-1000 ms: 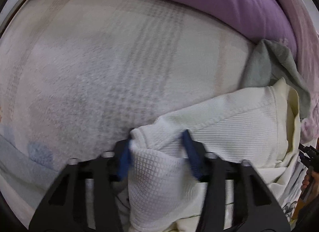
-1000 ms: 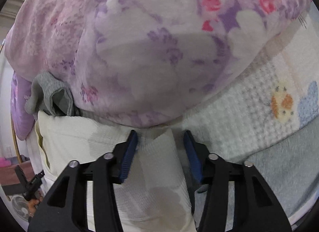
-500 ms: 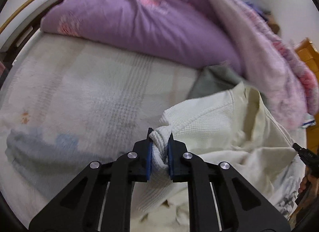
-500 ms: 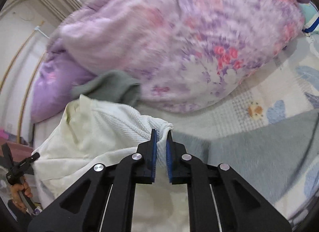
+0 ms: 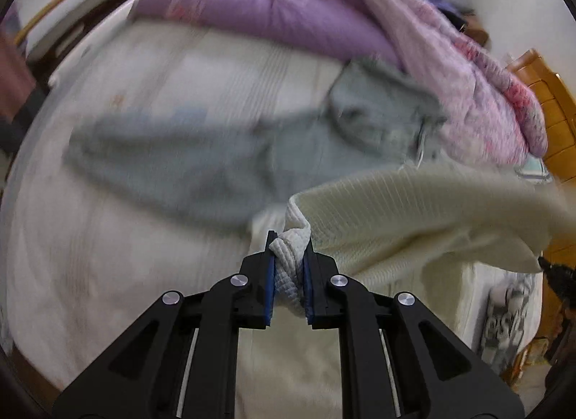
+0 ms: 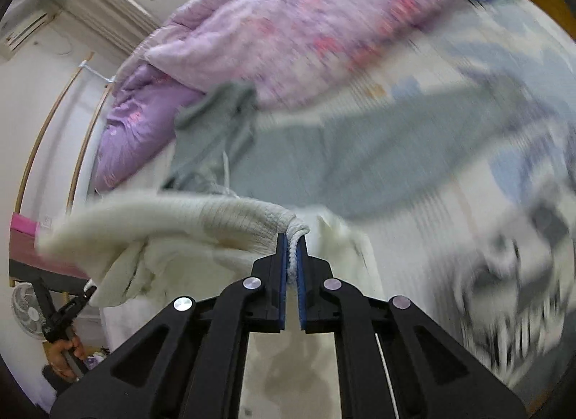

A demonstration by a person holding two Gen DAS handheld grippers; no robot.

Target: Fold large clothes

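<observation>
A large cream waffle-knit garment (image 5: 414,210) hangs stretched between my two grippers above the bed. My left gripper (image 5: 289,239) is shut on one bunched corner of it. My right gripper (image 6: 293,240) is shut on the opposite corner of the cream garment (image 6: 187,217), whose edge runs off to the left. The rest of the cloth sags below both grippers. A grey garment (image 5: 201,167) lies spread flat on the bed beneath; it also shows in the right wrist view (image 6: 360,152).
A purple quilt (image 5: 273,12) and a pink floral duvet (image 6: 306,26) are heaped along the far side of the bed. A wooden cabinet (image 5: 554,106) stands at the right. A white fan (image 6: 28,307) stands beside the bed.
Both grippers went from open around the cream cloth to shut on it, then rose and drew back. The cream garment lifted off the bed, uncovering the grey garment underneath.
</observation>
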